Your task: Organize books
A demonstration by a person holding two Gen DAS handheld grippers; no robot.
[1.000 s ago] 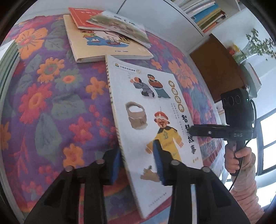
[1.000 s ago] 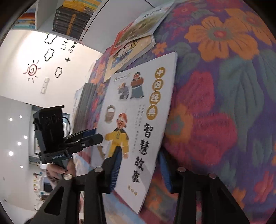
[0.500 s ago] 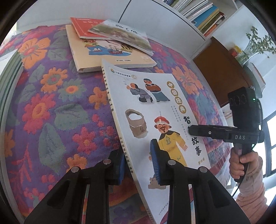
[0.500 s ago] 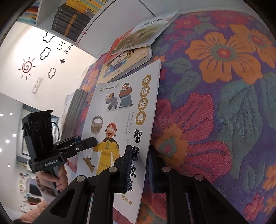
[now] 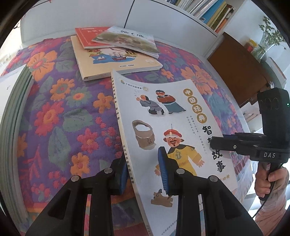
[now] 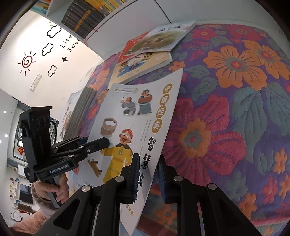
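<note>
A white picture book (image 5: pixel 163 112) with cartoon figures and Chinese lettering is held over the floral cloth (image 5: pixel 54 118) by both grippers, its cover slightly bowed. My left gripper (image 5: pixel 143 163) is shut on the near part of its spine edge, one blue pad on the cover and one beneath. In the right wrist view the same book (image 6: pixel 137 116) has its opposite long edge between the pads of my right gripper (image 6: pixel 148 163), whose jaws are easing open while still pinching it. Each gripper shows in the other's view: right (image 5: pixel 215 143), left (image 6: pixel 101 141).
Three books (image 5: pixel 116 54) lie overlapping at the cloth's far end. A grey-green stack of books (image 5: pixel 16 118) lines the left edge. Behind stand a white shelf of books (image 5: pixel 208 10) and a brown cabinet (image 5: pixel 239 69). A person's hand (image 5: pixel 268 179) grips the right handle.
The right gripper's jaws, wide apart a second ago, have come together on the book's edge. The book has tilted up off the cloth, and both views have shifted slightly.
</note>
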